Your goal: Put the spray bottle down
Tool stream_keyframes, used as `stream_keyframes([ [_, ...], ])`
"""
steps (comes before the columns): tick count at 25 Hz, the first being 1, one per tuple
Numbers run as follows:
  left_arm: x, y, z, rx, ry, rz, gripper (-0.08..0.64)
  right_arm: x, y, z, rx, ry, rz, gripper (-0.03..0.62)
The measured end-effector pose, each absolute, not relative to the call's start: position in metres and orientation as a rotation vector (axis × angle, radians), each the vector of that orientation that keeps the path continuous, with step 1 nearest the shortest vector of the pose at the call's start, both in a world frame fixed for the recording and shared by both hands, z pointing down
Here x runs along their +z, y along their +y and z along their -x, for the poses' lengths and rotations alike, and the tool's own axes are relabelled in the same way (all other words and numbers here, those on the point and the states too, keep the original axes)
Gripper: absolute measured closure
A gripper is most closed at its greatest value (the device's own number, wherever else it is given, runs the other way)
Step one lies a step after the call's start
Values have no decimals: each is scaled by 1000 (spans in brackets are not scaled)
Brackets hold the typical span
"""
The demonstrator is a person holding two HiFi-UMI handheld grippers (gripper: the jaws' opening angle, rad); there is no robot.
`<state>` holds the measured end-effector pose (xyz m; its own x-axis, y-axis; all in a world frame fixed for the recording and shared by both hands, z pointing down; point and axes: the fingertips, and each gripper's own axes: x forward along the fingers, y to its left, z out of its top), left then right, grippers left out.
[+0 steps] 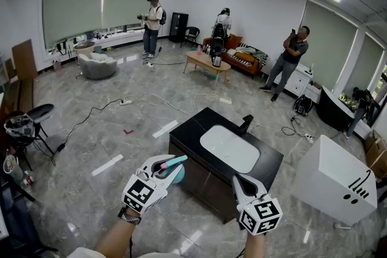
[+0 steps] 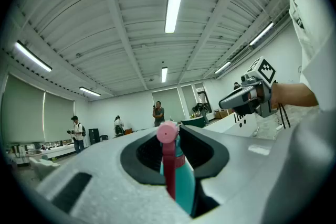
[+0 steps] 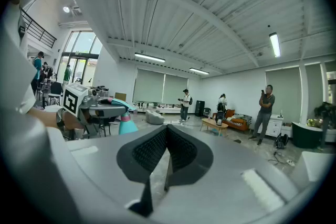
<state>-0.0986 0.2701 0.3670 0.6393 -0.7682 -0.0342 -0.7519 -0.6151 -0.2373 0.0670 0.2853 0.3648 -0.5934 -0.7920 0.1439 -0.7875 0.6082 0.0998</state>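
Note:
A teal spray bottle (image 1: 177,174) with a pink trigger head is held in the air in front of me, and my left gripper (image 1: 171,165) is shut on it. In the left gripper view the pink head (image 2: 168,136) and teal body (image 2: 185,186) sit between the two dark pads. My right gripper (image 1: 237,179) hovers to its right with nothing in it. Its pads (image 3: 157,152) meet, so it is shut. From the right gripper view the left gripper (image 3: 100,107) and the bottle (image 3: 126,124) show at the left. Both grippers hang just short of the black counter (image 1: 193,130).
The counter carries a white basin (image 1: 230,148) and a black faucet (image 1: 245,124). A white box (image 1: 335,181) stands at the right. A stool (image 1: 27,121) and clutter are at the left. Cables (image 1: 91,112) cross the marble floor. Three people stand far back.

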Motion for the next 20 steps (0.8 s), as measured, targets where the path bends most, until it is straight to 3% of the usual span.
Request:
stream_keyframes([
  [20,389,264,131,-111,1206,2683,477,369,277,-34,-70,-2643,-1469,586],
])
